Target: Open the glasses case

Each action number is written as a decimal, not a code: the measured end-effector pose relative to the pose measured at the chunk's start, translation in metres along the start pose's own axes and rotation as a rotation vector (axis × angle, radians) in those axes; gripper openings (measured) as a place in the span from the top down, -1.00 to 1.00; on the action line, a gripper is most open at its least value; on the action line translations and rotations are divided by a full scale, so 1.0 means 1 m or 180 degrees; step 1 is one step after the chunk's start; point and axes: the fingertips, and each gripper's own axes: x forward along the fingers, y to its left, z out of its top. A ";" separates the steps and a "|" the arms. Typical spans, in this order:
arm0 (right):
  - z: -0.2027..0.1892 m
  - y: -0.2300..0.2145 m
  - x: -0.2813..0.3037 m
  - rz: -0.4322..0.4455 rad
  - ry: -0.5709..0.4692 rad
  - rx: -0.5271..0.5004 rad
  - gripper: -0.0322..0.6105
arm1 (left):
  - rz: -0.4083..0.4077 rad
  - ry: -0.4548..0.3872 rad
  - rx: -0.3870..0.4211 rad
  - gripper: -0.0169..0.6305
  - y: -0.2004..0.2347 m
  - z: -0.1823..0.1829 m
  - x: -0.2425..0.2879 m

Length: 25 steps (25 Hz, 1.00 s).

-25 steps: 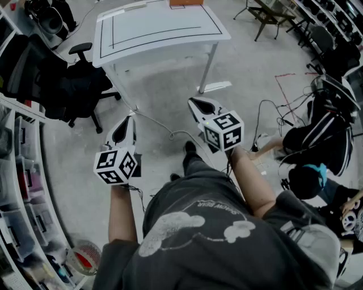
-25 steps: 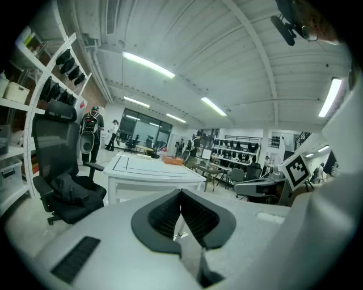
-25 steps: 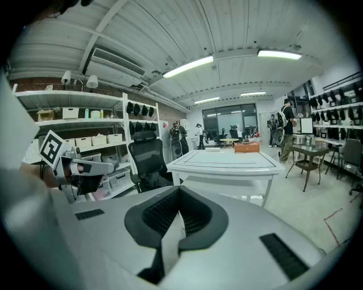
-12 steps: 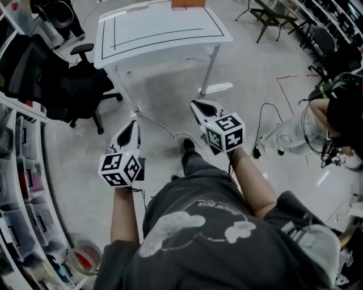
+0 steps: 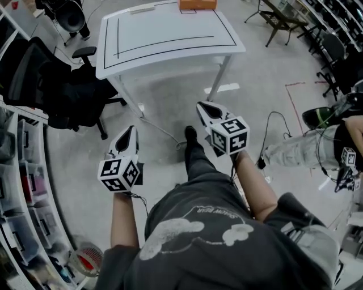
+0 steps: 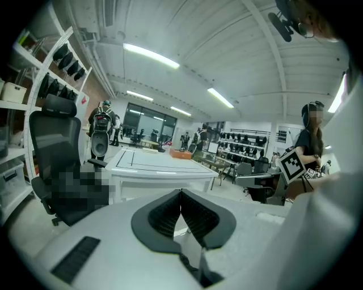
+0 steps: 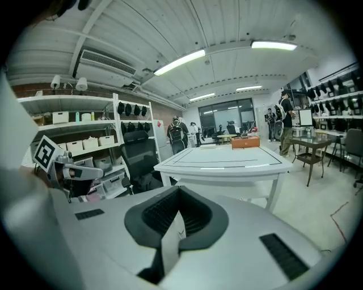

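An orange glasses case (image 5: 197, 4) lies at the far edge of a white table (image 5: 170, 34), which stands some way ahead of me. It shows small in the left gripper view (image 6: 180, 153) and the right gripper view (image 7: 245, 142). My left gripper (image 5: 129, 131) is held out over the floor, short of the table, with its jaws shut and nothing in them (image 6: 181, 192). My right gripper (image 5: 203, 106) is also over the floor, a little nearer the table, jaws shut and empty (image 7: 178, 190).
A black office chair (image 5: 62, 90) stands left of the table, beside shelves with bins (image 5: 22, 187). A cable (image 5: 161, 133) runs across the floor by the table leg. A person (image 5: 317, 141) sits on the floor at the right; more chairs (image 5: 281, 20) stand beyond.
Both grippers have moved forward toward the table, which now sits lower and larger in the head view. The person at the right has shifted position.
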 end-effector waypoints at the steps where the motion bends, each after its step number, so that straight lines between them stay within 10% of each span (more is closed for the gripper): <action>1: 0.003 -0.009 0.012 0.0018 0.0010 -0.0002 0.90 | 0.0038 0.0022 -0.0008 0.94 0.006 0.002 0.010; 25: 0.137 -0.245 0.265 0.0522 0.0086 0.0119 0.90 | 0.0708 -0.0025 0.0084 0.94 0.071 0.142 0.296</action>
